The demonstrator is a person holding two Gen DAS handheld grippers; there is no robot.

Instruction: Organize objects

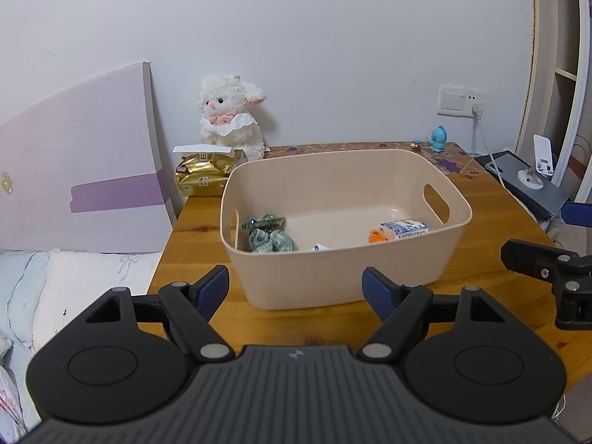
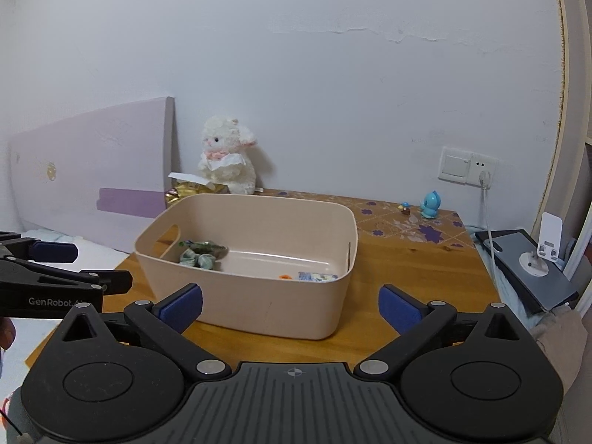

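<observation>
Left wrist view: left gripper (image 1: pixel 295 288) released, fingers spread wide, nothing between them, held just in front of the near wall of a beige bin (image 1: pixel 333 277). Bin stands on a wooden worktop (image 1: pixel 492 222), upright, with cut-out handles at both short ends. Contents, lying on the bin floor: green checked cloth bundle (image 1: pixel 271 240) and a green wrapper (image 1: pixel 263 222) at the left end; a blue-and-white carton (image 1: pixel 405 228) at the right end, with a small orange item (image 1: pixel 377 236) touching its left side; a small white piece (image 1: pixel 319 247) near the front wall, mostly hidden by the rim. Right gripper (image 1: pixel 547 259) seen at the right edge, only partly in frame.

Right wrist view: right gripper (image 2: pixel 290 305) likewise released, fingers apart and empty, near the same bin (image 2: pixel 273 307). Left gripper (image 2: pixel 66 266) enters from the left edge, beside the bin's left end.

Background items on the worktop: white plush lamb (image 1: pixel 231 116) at the back left corner against the wall; gold tissue pack (image 1: pixel 203 177) in front of it, just behind the bin; blue toy figure (image 1: pixel 439 138) and a tiny figurine (image 1: pixel 416 144) at the back right, well apart from the bin. Wall socket (image 1: pixel 462 101) with a white cable (image 1: pixel 484 140) plugged in. White phone stand (image 1: pixel 542 162) on a grey slab to the right of the worktop. Bed with pale bedding (image 1: pixel 74 277) to the left
</observation>
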